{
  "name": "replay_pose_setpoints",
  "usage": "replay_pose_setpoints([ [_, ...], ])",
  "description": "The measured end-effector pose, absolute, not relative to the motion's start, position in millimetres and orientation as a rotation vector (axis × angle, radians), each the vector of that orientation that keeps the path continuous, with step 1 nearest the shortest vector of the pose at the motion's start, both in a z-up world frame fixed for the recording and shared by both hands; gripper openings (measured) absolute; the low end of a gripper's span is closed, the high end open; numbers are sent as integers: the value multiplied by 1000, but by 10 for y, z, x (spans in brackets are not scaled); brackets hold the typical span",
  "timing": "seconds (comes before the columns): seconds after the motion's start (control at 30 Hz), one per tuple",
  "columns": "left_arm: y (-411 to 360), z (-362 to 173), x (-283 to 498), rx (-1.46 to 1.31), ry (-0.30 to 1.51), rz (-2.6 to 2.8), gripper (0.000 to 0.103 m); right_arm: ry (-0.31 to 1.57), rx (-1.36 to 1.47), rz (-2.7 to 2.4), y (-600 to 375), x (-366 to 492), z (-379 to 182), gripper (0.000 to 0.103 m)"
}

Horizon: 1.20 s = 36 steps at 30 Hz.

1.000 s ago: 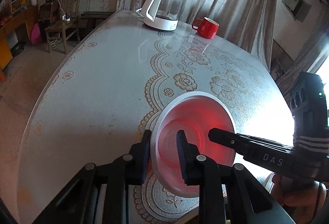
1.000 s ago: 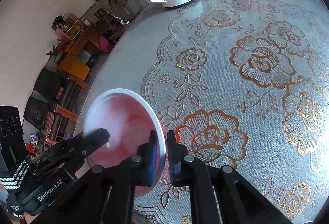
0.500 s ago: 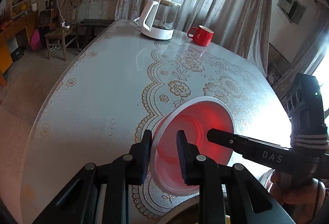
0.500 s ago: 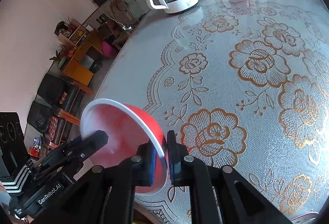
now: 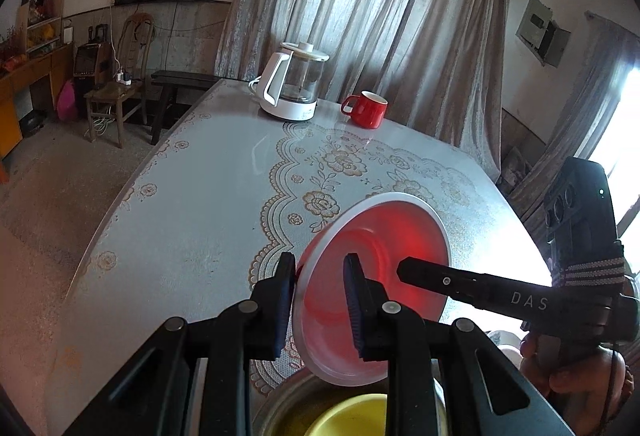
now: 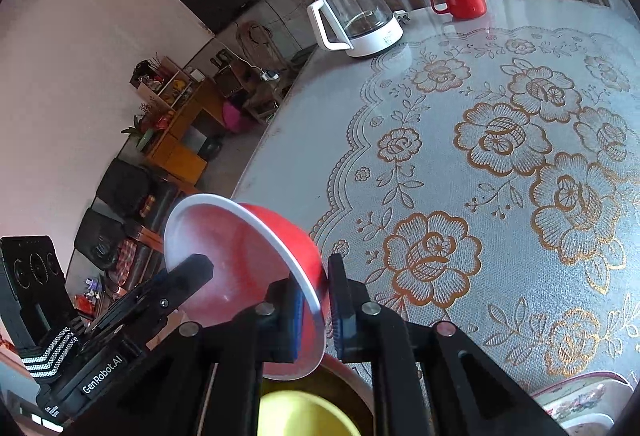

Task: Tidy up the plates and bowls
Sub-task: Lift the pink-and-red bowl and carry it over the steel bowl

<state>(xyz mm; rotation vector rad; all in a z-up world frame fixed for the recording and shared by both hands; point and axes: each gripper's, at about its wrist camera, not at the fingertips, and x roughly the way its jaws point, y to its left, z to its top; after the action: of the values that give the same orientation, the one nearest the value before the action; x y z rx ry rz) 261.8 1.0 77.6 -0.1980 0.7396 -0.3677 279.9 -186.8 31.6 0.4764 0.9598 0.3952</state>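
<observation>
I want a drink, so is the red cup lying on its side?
No, the red cup stands upright on the table next to the kettle, with its open top facing up.

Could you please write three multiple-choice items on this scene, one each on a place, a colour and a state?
1. Where is the red mug?
A. beside the kettle
B. in the yellow bowl
C. on the floor

2. What colour is the held bowl outside?
A. blue
B. red
C. green

3. How is the held bowl?
A. flat on the table
B. upside down
C. tilted, rim gripped by both the left gripper and the right gripper

Answers: 1 A, they stand together; 2 B, red wall; 3 C, lifted, both jaw pairs straddle its rim.
</observation>
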Motion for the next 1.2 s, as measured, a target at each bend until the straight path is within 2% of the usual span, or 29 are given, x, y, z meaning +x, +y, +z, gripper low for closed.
replay_pose_setpoints([
  [0.23, 53, 954, 2238, -207, 690, -383, 25, 922, 479, 418, -1870, 2490, 508, 12],
  [0.5, 121, 923, 1865, -230, 695, -401, 25, 919, 477, 438, -1844, 2058, 611, 14],
  [0.7, 65, 773, 1642, -225, 728, -417, 25, 941, 484, 431, -1868, 1787, 509, 15],
  [0.9, 15, 591, 1506, -225, 782, -425, 30, 991, 482, 414, -1886, 1609, 346, 15],
  [1.2, -16, 398, 1501, -225, 838, -413, 30, 1051, 485, 397, -1855, 1526, 155, 15],
])
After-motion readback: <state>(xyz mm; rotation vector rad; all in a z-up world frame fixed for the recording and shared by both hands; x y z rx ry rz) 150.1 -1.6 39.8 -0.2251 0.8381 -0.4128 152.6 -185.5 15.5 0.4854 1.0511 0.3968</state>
